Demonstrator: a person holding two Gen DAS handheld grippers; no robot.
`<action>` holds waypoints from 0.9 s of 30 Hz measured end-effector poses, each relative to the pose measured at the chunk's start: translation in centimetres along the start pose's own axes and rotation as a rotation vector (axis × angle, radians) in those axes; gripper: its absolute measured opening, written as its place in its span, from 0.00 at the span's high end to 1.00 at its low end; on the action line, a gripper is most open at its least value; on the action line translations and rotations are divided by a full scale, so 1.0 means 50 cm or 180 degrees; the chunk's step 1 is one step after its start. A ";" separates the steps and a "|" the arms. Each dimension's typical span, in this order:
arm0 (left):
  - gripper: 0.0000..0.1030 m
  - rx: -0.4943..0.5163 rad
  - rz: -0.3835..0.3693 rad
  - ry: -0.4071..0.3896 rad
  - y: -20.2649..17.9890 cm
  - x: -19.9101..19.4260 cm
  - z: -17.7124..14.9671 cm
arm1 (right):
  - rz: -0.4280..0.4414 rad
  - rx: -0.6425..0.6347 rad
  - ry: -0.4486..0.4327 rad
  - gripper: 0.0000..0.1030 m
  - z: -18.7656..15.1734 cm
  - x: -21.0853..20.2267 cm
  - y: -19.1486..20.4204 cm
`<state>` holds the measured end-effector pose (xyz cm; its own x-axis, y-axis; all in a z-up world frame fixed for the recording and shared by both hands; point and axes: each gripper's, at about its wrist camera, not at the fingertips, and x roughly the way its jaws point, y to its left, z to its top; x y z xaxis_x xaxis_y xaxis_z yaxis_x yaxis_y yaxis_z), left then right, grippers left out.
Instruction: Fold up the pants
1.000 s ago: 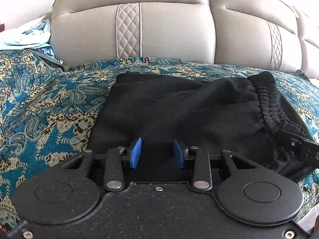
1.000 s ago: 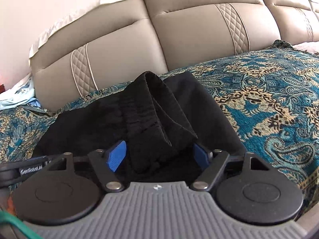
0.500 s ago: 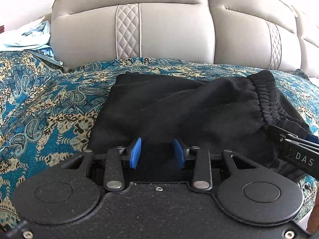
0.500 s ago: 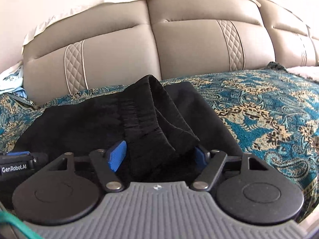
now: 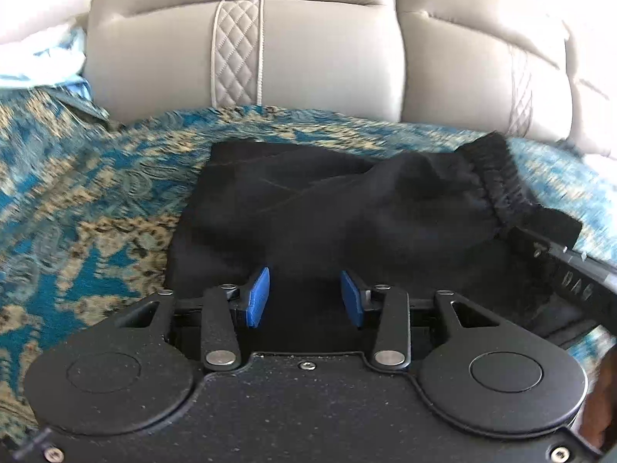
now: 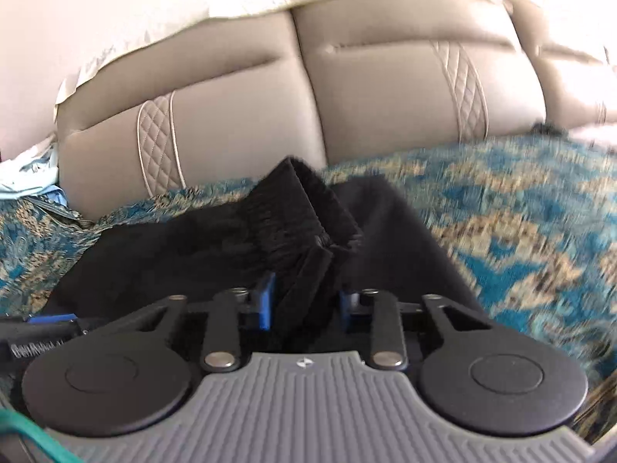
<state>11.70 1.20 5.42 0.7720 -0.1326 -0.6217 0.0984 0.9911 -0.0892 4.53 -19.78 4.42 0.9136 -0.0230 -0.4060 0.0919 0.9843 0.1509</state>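
Pants are laid on the patterned cover, in front of the backrest, already folded into a compact black block. Waistband is bunched upright between the right gripper's pads, which are closed onto it; judged a pinch for carrying that end over. Left gripper is parted about halfway over the near edge of the pants, with nothing clamped. Light-blue cloth is heaped left of the backrest, well apart from the pants. Path toward the backrest is unobstructed. Both views are motion-blurred.

Left gripper agape; right gripper clamped tight.
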 end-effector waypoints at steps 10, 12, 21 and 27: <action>0.70 0.0260 -0.0151 -0.0297 -0.025 0.050 0.102 | -0.0499 0.0086 -0.0180 0.69 0.002 -0.038 -0.050; 0.70 0.0292 -0.0088 -0.0286 -0.027 0.080 0.119 | -0.0530 0.0163 -0.0095 0.67 -0.001 -0.034 -0.063; 0.75 0.0404 0.0146 -0.0304 -0.001 0.173 0.147 | -0.0881 0.0148 -0.0382 0.16 0.007 -0.060 -0.092; 0.74 0.0324 0.0164 -0.0430 0.010 0.180 0.154 | -0.0582 -0.0243 -0.0404 0.14 0.073 -0.023 -0.080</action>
<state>23.55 0.58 5.78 0.8543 -0.0861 -0.5126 0.1143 0.9932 0.0236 4.54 -24.32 7.57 0.9274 -0.2193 -0.3029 0.2347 0.9720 0.0148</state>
